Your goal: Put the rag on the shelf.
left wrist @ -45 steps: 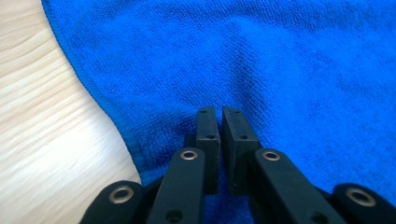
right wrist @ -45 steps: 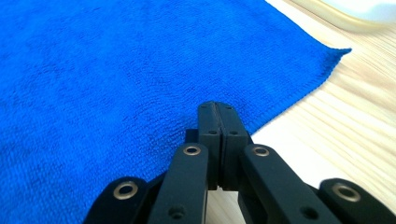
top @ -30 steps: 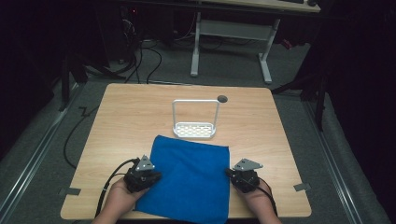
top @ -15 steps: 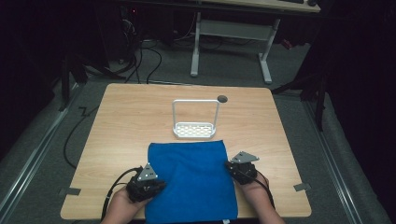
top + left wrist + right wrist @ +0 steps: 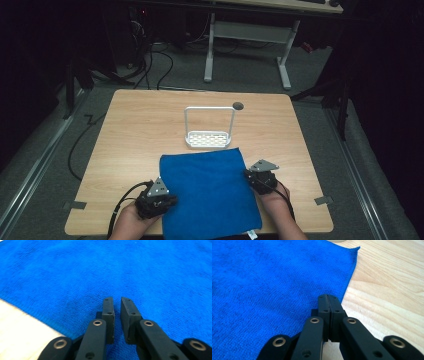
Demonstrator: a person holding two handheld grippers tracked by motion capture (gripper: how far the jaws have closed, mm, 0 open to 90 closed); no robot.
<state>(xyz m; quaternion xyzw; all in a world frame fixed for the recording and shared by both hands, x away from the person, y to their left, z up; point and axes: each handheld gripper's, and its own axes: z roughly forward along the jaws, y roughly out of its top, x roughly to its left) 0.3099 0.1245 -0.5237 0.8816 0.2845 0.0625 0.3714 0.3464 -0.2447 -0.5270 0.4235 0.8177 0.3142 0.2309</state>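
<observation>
One blue cloth (image 5: 207,192) lies flat in the lower middle of the high view, on the near half of a wooden table (image 5: 145,125). Its near edge hangs slightly over the table's front edge, where a small white tag (image 5: 251,234) shows at its lower right corner.

Two grippers sit at the cloth's sides. The left gripper (image 5: 156,200) is at the lower left of the cloth, at its left edge, held by a hand (image 5: 131,220) coming in from the bottom of the frame. In the left gripper view its two jaws stand slightly apart with a narrow gap between them, above the cloth (image 5: 125,272); a strip of bare table (image 5: 22,332) shows at the lower left.

The right gripper (image 5: 261,177) is at the cloth's right edge, held by the other hand (image 5: 276,200). In the right gripper view its jaws are pressed together right at the cloth's edge (image 5: 274,280); whether they pinch the fabric cannot be told.

Just beyond the cloth's far edge stands one white wire rack (image 5: 210,131), upright, near the table's centre. One small dark round hole (image 5: 238,105) sits in the tabletop behind the rack, to its upper right.
</observation>
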